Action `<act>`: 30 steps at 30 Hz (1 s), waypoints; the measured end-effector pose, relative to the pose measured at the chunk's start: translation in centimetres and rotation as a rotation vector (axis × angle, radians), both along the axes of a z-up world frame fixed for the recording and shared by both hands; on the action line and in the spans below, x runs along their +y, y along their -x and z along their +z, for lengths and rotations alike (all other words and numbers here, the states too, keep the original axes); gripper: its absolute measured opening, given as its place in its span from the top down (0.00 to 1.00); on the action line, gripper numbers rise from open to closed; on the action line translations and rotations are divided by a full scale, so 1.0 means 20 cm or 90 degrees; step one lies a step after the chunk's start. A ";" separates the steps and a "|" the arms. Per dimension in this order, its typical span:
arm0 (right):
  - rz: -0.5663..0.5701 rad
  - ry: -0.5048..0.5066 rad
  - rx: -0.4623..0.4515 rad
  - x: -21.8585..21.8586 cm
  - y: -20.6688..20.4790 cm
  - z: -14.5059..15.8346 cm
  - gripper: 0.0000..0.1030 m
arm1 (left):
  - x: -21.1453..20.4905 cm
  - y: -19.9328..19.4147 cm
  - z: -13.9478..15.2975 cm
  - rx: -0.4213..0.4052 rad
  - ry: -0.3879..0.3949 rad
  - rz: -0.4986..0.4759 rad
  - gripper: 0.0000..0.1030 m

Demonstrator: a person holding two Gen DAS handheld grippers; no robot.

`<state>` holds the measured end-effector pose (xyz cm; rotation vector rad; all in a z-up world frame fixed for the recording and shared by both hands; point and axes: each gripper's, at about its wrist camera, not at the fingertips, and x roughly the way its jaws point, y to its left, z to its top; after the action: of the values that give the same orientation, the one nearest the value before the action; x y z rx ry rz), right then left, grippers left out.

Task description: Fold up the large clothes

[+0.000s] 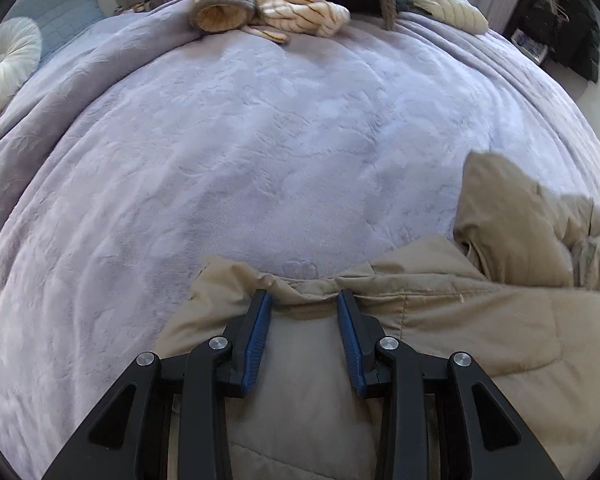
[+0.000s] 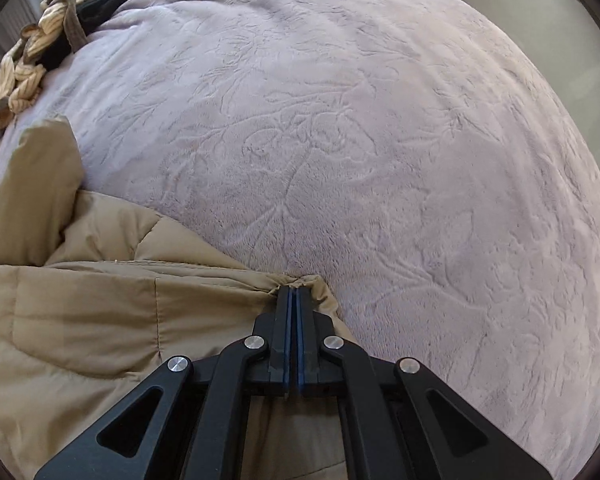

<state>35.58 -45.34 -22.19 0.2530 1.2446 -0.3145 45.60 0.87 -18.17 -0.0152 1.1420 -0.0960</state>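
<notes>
A tan quilted jacket (image 1: 460, 328) lies at the near edge of a lilac bed blanket (image 1: 260, 140). My left gripper (image 1: 303, 294) is open, its fingers straddling the jacket's gathered top edge, fabric between them. In the right wrist view the same jacket (image 2: 80, 312) fills the lower left. My right gripper (image 2: 294, 289) is shut on a bunched corner of the jacket's edge. A raised flap of the jacket (image 1: 512, 216) stands up at the right; it also shows in the right wrist view (image 2: 36, 172).
A pile of cream striped knitwear (image 1: 268, 4) and dark clothes lies at the bed's far edge, also seen in the right wrist view (image 2: 32, 56). A round white cushion (image 1: 8, 64) sits far left. A quilted cream item (image 1: 448, 4) lies far right.
</notes>
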 end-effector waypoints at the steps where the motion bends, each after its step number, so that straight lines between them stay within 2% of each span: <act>1: 0.002 0.006 0.000 0.01 0.00 0.01 1.00 | 0.02 0.01 0.04 -0.006 0.004 0.008 0.63; 6: 0.015 0.036 -0.022 0.05 0.08 0.17 0.96 | 0.20 0.15 0.21 -0.037 0.011 0.034 0.63; 12: 0.018 0.044 -0.061 0.13 0.28 0.36 0.96 | 0.35 0.30 0.22 -0.016 -0.005 0.055 0.63; 16: 0.006 -0.006 -0.085 0.17 0.43 0.44 0.95 | 0.38 0.46 0.23 0.005 0.025 0.058 0.63; 20: -0.014 -0.081 -0.081 0.25 0.56 0.45 0.94 | 0.37 0.64 0.23 0.030 0.037 0.043 0.63; 21: -0.024 -0.111 -0.080 0.26 0.60 0.45 0.91 | 0.36 0.69 0.24 0.035 0.042 0.039 0.63; 22: -0.032 -0.137 -0.077 0.28 0.64 0.45 0.75 | 0.35 0.74 0.24 0.041 0.047 0.033 0.63; 23: -0.037 -0.150 -0.077 0.29 0.68 0.44 0.47 | 0.34 0.79 0.24 0.045 0.048 0.027 0.63; 25: -0.039 -0.172 -0.084 0.35 0.76 0.45 0.24 | 0.32 0.87 0.25 0.050 0.046 0.014 0.63; 28: -0.020 -0.176 -0.073 0.47 0.85 0.45 0.24 | 0.28 0.97 0.24 0.069 0.055 0.003 0.63; 30: -0.020 -0.186 -0.066 0.52 0.91 0.44 0.18 | 0.27 1.04 0.22 0.087 0.068 0.002 0.63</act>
<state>17.36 -34.89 -13.48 0.5335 1.1835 -0.1437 24.81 6.17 -13.80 -0.1189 1.2719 -0.1553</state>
